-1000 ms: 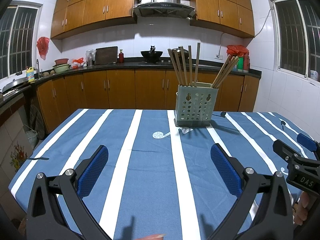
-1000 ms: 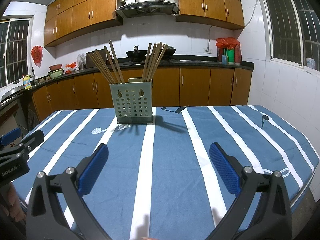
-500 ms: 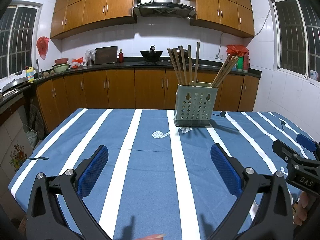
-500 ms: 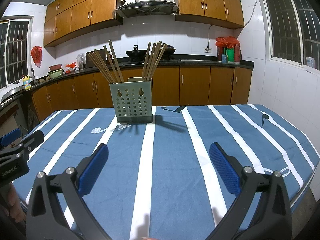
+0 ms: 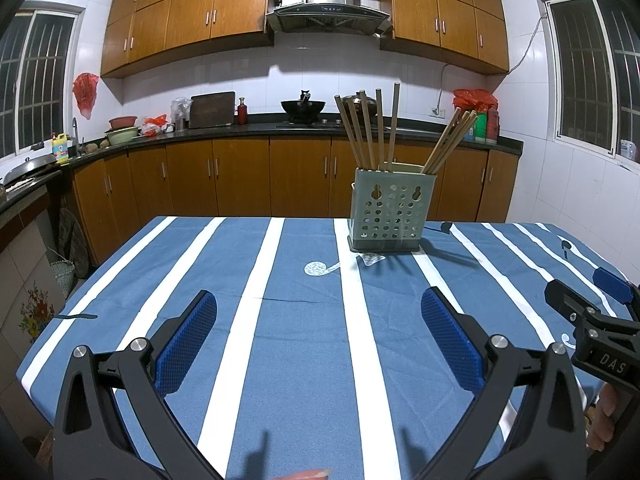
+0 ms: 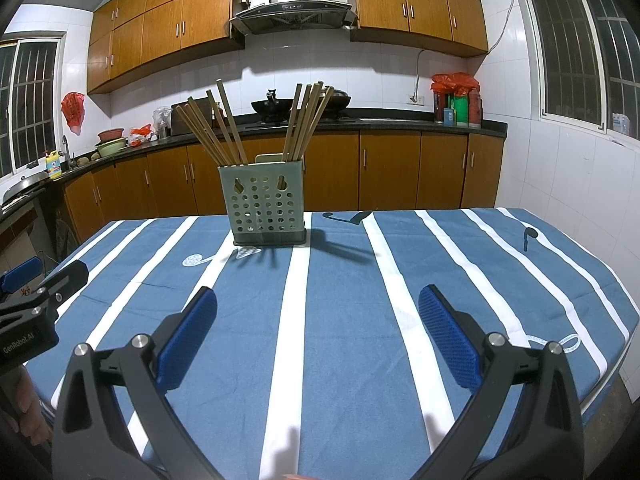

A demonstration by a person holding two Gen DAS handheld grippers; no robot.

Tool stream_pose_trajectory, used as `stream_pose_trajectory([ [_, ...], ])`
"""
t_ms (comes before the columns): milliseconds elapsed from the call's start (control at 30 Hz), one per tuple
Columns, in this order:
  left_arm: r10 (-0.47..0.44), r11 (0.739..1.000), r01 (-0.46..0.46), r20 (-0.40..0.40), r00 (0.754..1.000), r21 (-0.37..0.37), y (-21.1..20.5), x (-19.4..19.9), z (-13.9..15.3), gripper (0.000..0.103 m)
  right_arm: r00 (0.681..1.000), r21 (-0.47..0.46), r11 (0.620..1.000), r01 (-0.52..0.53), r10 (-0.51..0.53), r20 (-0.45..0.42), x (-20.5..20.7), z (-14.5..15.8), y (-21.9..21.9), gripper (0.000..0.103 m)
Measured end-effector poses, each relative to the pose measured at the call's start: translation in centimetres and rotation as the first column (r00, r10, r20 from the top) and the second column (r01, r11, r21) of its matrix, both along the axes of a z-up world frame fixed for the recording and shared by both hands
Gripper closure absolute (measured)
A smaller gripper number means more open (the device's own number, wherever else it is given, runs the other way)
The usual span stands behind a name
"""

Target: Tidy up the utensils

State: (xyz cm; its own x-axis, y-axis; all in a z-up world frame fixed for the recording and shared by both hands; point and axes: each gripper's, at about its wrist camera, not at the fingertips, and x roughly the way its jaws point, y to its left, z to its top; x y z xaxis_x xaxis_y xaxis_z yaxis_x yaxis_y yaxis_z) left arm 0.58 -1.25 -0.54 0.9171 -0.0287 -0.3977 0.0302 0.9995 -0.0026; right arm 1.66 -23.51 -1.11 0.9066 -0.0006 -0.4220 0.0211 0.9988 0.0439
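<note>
My left gripper (image 5: 319, 334) hangs over the near part of the striped tablecloth (image 5: 304, 344), its blue pads (image 5: 187, 343) spread wide with nothing between them. My right gripper (image 6: 318, 332) is the same — pads far apart, holding nothing, only cloth showing in the gap. In the left view the right gripper shows at the right border; in the right view the left one pokes in at the left border, so the two sit side by side, well apart.

The utensil holder (image 5: 390, 210), a pale green perforated box, stands upright near the far edge of the table, ahead and a little right of my left gripper, ahead and a little left of my right. The chopsticks (image 5: 370, 130) stand in it in two leaning bundles, one fanned toward the left and one toward the right.

Between my fingers and the holder lies open cloth. The table's left edge (image 5: 80, 292) drops toward the cabinets; the right edge (image 6: 608, 280) curves off toward the tiled wall. Beyond the far edge run the lower cabinets (image 6: 400, 168) and the dark counter.

Against the earlier frames almost nothing differs — holder, chopsticks and both grippers sit where they were, fingers equally wide.
</note>
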Motion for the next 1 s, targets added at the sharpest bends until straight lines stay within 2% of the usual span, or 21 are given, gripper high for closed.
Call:
stream_pose_trajectory([
  [1000, 0.001, 1.000, -0.001, -0.005, 1.000, -0.003, -0.18, -0.17, -0.06, 0.002, 1.000, 0.002, 1.000, 0.001, -0.001, -0.001, -0.02, 0.03, -0.07, 0.004],
])
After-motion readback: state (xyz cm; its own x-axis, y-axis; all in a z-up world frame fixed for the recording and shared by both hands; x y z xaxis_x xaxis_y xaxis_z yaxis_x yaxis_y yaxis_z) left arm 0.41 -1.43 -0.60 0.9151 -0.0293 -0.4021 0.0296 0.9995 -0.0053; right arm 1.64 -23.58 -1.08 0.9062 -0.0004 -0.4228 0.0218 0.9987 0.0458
